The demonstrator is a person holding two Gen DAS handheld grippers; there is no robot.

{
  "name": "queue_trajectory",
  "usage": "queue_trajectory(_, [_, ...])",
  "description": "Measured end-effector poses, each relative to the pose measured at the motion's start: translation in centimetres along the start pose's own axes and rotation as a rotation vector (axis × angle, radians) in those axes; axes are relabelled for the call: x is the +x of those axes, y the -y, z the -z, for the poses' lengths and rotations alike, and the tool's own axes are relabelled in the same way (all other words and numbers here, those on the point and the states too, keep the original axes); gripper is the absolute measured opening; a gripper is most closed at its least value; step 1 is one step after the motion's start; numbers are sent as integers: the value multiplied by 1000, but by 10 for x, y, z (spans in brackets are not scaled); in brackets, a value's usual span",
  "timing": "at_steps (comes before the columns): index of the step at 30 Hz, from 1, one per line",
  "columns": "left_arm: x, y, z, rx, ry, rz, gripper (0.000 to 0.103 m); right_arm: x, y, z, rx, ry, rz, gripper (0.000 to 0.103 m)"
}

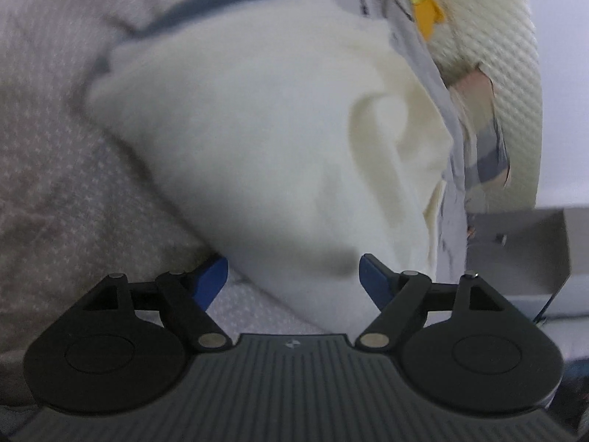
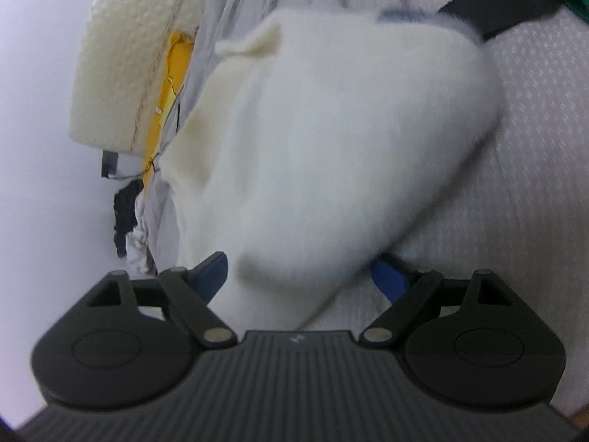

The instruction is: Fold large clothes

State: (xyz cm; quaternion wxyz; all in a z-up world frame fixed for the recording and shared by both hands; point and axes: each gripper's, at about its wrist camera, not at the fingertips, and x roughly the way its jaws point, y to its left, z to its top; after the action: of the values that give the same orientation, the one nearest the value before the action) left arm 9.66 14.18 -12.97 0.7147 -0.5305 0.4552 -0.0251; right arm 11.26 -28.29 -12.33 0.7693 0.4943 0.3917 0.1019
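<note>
**Both tongs spread wide around white fleece garment**

Left tongs (image 1: 292, 276): blue fingertips (image 1: 213, 278) stand wide apart. The near end of a white fleece garment (image 1: 257, 140) lies in the gap between them and runs down toward the tool body. Whether the fabric presses against either pad cannot be told — the frame is blurred. Nothing is clamped.

Right tongs (image 2: 300, 276): blue fingertips (image 2: 211, 272) likewise wide apart, with the same garment (image 2: 331, 147) bunched between them and covering part of the right-hand pad. No clamping visible.

Location of the garment: it rests on a pale patterned bedspread (image 1: 55, 184), extending from the near edge toward the far side, where a dark strap (image 2: 497, 11) crosses the bedding. Beside it — right in the left view, left in the right view — lie a cream textured cloth (image 1: 515, 55) and a yellow item (image 2: 173, 84). A grey box (image 1: 522, 250) sits at the right of the left view.
</note>
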Motion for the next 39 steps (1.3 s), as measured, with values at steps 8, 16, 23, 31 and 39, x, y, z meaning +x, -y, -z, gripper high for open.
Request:
queue_trajectory(8, [-4, -10, -12, -72, 80, 37, 82, 10, 4, -11, 65, 39, -11, 88])
queue_trajectory(16, [-26, -4, -10, -11, 167, 166, 81, -5, -12, -12, 19, 97, -160, 89])
queue_trajectory(23, [-45, 8, -3, 84, 226, 236, 74, -15, -21, -18, -36, 132, -214, 89])
queue_trajectory(31, [-18, -8, -11, -28, 173, 121, 67, 12, -12, -22, -45, 116, -29, 61])
queue_trajectory(39, [-34, 7, -5, 73, 248, 120, 37, -4, -36, -15, -209, 208, -14, 40])
